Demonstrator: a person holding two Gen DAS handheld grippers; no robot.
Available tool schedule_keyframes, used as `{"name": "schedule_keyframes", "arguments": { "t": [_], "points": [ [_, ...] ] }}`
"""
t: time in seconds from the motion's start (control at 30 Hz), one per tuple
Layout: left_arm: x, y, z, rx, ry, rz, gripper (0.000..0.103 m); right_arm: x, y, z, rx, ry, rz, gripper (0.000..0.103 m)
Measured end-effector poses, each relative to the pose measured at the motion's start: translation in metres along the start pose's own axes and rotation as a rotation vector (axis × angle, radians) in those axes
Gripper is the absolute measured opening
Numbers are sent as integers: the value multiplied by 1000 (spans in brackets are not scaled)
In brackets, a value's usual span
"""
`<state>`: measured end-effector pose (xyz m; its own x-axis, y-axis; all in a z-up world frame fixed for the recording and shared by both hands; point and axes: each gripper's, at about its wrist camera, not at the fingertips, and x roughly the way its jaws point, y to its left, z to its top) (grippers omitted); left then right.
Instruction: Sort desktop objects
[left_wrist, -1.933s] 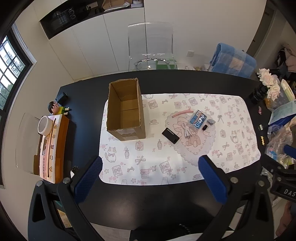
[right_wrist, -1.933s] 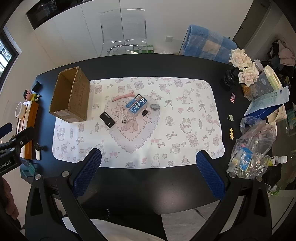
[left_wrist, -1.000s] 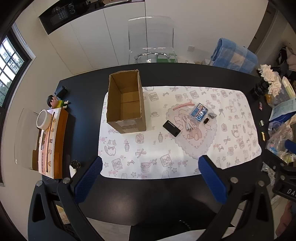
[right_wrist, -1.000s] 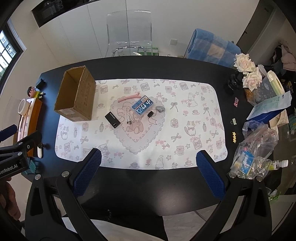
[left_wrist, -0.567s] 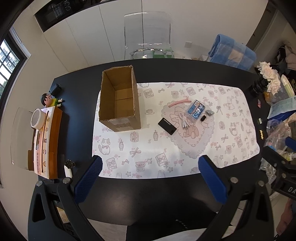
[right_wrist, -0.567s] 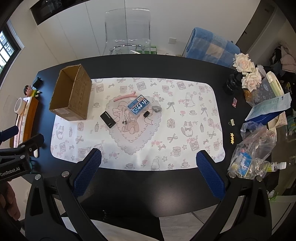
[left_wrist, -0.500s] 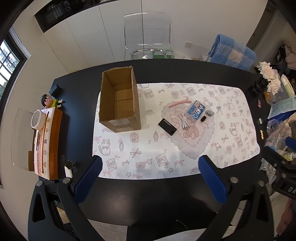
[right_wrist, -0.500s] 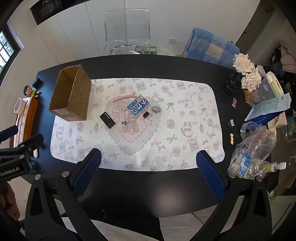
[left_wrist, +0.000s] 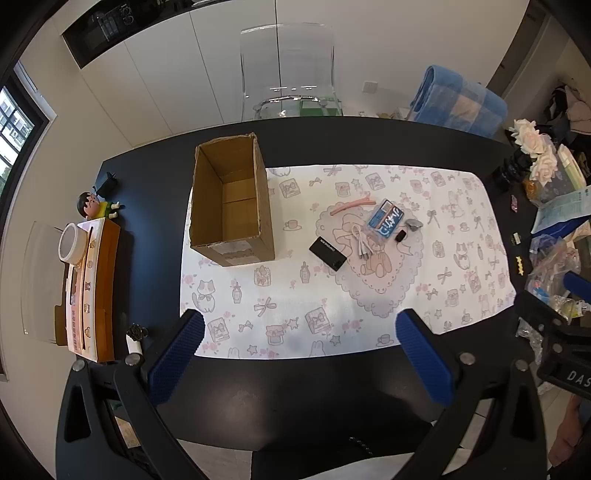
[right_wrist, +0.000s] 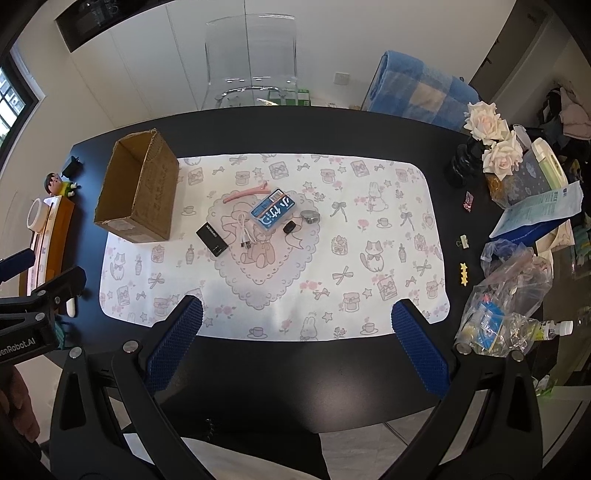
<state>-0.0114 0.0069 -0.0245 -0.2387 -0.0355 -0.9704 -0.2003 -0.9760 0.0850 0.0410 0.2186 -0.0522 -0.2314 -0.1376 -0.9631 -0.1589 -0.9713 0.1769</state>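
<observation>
An open, empty cardboard box (left_wrist: 231, 201) (right_wrist: 138, 192) stands at the left of a patterned white mat (left_wrist: 461, 280) (right_wrist: 388, 266). On the mat's heart print lie a pink hair clip (left_wrist: 352, 205) (right_wrist: 246, 194), a blue packet (left_wrist: 385, 220) (right_wrist: 272, 210), a white cable (left_wrist: 361, 246) (right_wrist: 244, 232), a black rectangular device (left_wrist: 327, 253) (right_wrist: 211, 239), a small black piece (left_wrist: 400, 235) (right_wrist: 289, 226) and a grey round piece (left_wrist: 413, 224) (right_wrist: 309, 216). My left gripper (left_wrist: 299, 332) and right gripper (right_wrist: 295, 321) are both open and empty, high above the table's near edge.
The black table (left_wrist: 155, 192) carries a figurine (left_wrist: 92, 205), a tape roll on an orange box (left_wrist: 72, 243) at the left, and white roses (right_wrist: 493, 142), papers (right_wrist: 539, 210) and plastic bags (right_wrist: 506, 295) at the right. A clear chair (left_wrist: 288, 70) stands behind.
Both views have shifted only slightly; the table and objects sit a little differently in the frame. Nothing on the mat has moved and both grippers stay open.
</observation>
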Motion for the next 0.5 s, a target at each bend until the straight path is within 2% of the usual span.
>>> {"name": "schedule_keyframes", "arguments": {
  "t": [0.5],
  "points": [
    [20,2,1,-28,36,9,103,19,2,6,-2,19,14,103]
  ]
}}
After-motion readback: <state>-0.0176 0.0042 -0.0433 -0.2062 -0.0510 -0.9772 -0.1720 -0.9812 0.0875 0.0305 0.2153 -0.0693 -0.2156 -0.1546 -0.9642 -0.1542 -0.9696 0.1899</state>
